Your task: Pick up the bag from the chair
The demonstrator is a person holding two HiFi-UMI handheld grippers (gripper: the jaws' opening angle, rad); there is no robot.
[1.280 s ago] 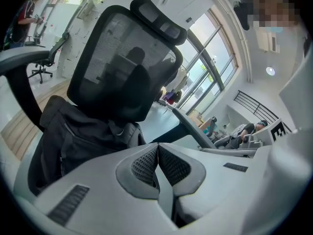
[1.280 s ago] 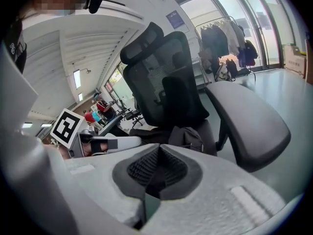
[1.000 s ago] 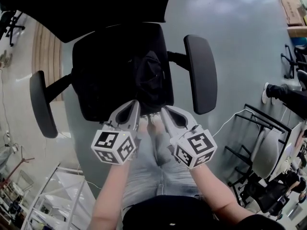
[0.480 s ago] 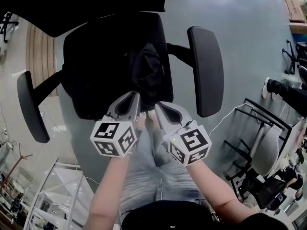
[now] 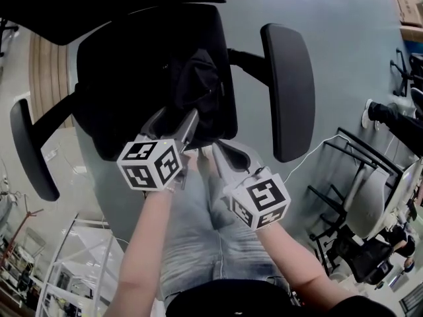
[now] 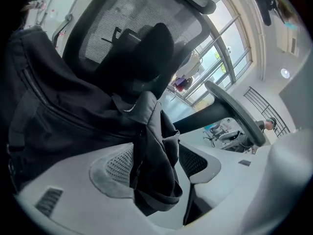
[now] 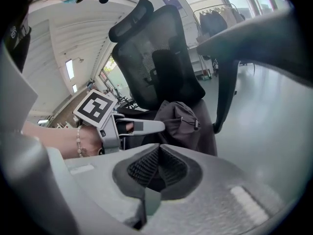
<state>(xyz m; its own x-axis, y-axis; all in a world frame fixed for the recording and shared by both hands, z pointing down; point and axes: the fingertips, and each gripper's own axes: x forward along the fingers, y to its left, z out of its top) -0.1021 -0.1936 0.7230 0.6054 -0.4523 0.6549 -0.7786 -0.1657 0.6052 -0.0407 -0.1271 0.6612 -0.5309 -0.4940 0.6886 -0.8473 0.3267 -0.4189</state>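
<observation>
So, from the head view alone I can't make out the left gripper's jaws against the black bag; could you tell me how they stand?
Observer: The left gripper has just been opening its jaws. They stand apart, with a fold of the bag hanging between them, not clamped.
Operator: Thank you. And the right gripper?
Observer: The right gripper is shut, pads together, with nothing between them.
Operator: Is it at the bag?
Observer: No. In its own view the bag lies beyond its tips, on the chair.

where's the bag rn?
Head view: the black bag lies on the chair seat, toward the armrest at the view's right. A fold of it hangs between the fingers of the left gripper, which have just been opening.
</observation>
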